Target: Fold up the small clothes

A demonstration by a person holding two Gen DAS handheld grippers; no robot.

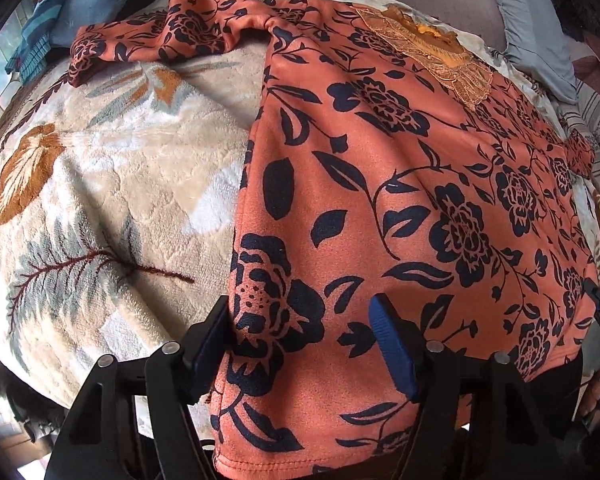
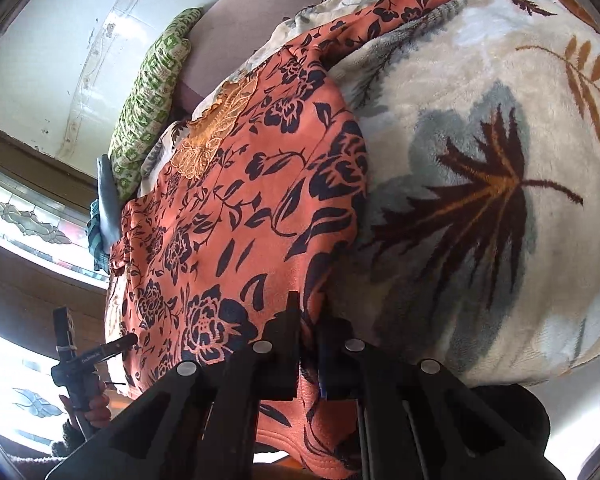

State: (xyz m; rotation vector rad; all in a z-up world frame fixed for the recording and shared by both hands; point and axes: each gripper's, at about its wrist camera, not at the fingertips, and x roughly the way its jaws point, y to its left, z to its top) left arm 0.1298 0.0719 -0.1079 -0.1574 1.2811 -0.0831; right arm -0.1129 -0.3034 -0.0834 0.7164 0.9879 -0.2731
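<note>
An orange garment (image 1: 400, 184) with a dark flower print lies spread on a cream leaf-patterned blanket (image 1: 112, 168). It has a lace patch (image 1: 432, 48) at the neck, and one sleeve (image 1: 148, 36) is stretched to the far left. My left gripper (image 1: 300, 312) points down over the garment's near left hem corner. Its jaws stand apart, with the cloth lying flat between them. My right gripper (image 2: 310, 320) is shut on the garment (image 2: 236, 208) at the near right hem corner, and cloth is bunched between its fingers. In the right wrist view, the left gripper (image 2: 128, 342) shows at the hem, held by a hand (image 2: 98, 404).
A green patterned pillow (image 2: 152, 92) lies at the bed's head. A blue-grey pillow (image 1: 96, 4) and a teal striped cloth (image 1: 32, 40) lie nearby. A grey pillow (image 1: 532, 20) sits at the far right. The blanket's (image 2: 480, 200) near edge drops off just below the grippers.
</note>
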